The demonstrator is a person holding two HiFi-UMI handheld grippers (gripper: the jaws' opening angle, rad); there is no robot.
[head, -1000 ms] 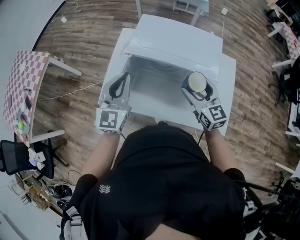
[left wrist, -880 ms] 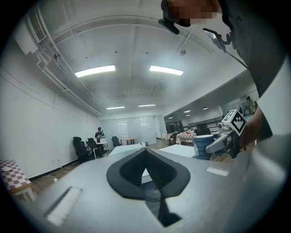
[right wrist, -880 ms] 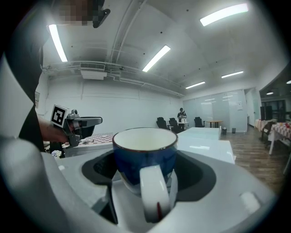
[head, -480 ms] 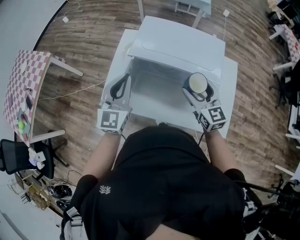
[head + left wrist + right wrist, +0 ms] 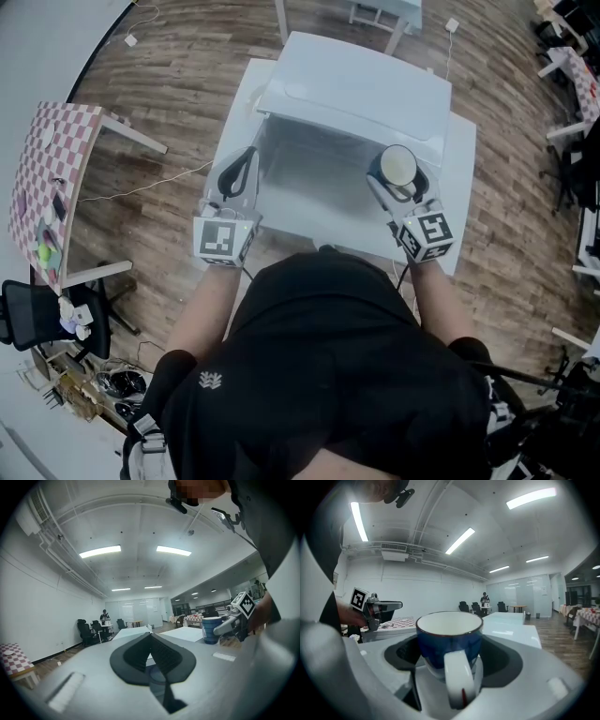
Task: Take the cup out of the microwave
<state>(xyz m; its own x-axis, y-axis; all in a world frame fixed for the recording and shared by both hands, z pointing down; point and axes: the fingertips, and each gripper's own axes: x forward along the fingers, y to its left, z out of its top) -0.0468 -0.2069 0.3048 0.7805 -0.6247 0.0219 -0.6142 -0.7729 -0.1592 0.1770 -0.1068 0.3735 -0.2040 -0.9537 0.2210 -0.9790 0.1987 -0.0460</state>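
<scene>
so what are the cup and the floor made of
The cup looks like glazed ceramic: glossy blue outside, white inside and handle. The floor looks like wood or wood-look planks: grain and board seams show, dull finish.

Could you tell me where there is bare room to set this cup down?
Bare: the pale surface between left gripper and right gripper, before the white microwave. Tight: the narrow white table strip beside the blue ceramic cup.
</scene>
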